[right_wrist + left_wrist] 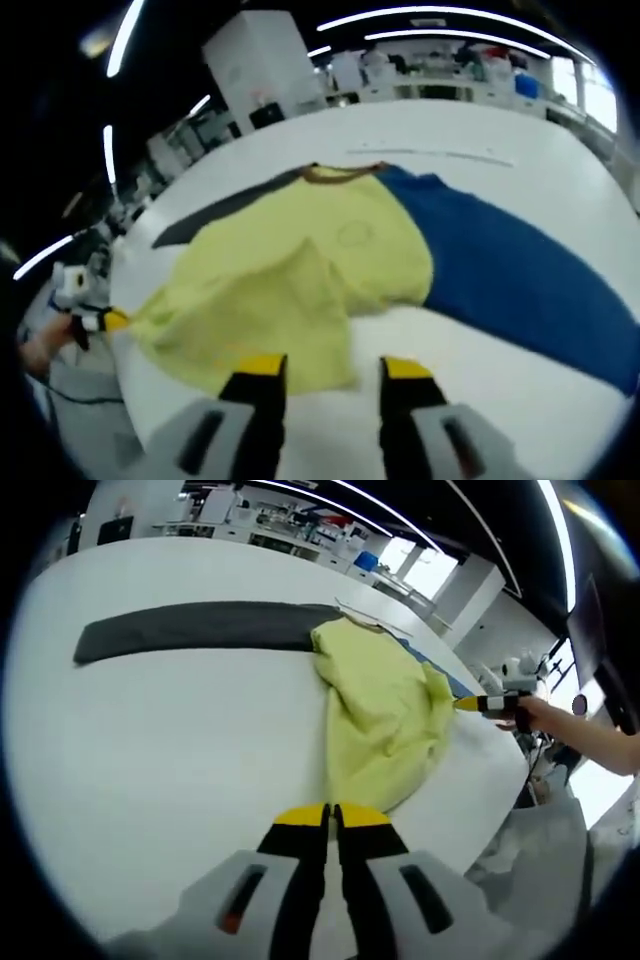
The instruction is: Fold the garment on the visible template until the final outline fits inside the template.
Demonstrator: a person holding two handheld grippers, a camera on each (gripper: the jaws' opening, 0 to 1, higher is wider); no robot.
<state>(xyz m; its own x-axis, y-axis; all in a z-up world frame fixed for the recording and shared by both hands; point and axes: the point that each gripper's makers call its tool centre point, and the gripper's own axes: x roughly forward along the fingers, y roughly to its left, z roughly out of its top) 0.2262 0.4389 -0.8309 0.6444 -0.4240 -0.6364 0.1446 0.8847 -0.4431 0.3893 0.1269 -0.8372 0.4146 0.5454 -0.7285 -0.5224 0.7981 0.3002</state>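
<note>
A yellow garment (380, 710) lies crumpled and partly folded on the white table (150, 750). Its collar end rests against a dark grey strip (200, 625) and a blue sheet (500, 270) that lies beside and under it. My left gripper (331, 815) has its jaws together at the garment's near edge, pinching a corner that is drawn out to a point. In the right gripper view, that left gripper (108, 321) meets the pointed corner of the garment (290, 270). My right gripper (333, 367) stands open over the garment's loose flap. From the left gripper view, the right gripper (478, 704) touches the garment's far side.
A person's hand (570, 725) holds the right gripper just past the table's rounded edge (510, 770). Bare white tabletop (480, 400) spreads in front of the blue sheet. Lab benches and equipment stand far behind the table.
</note>
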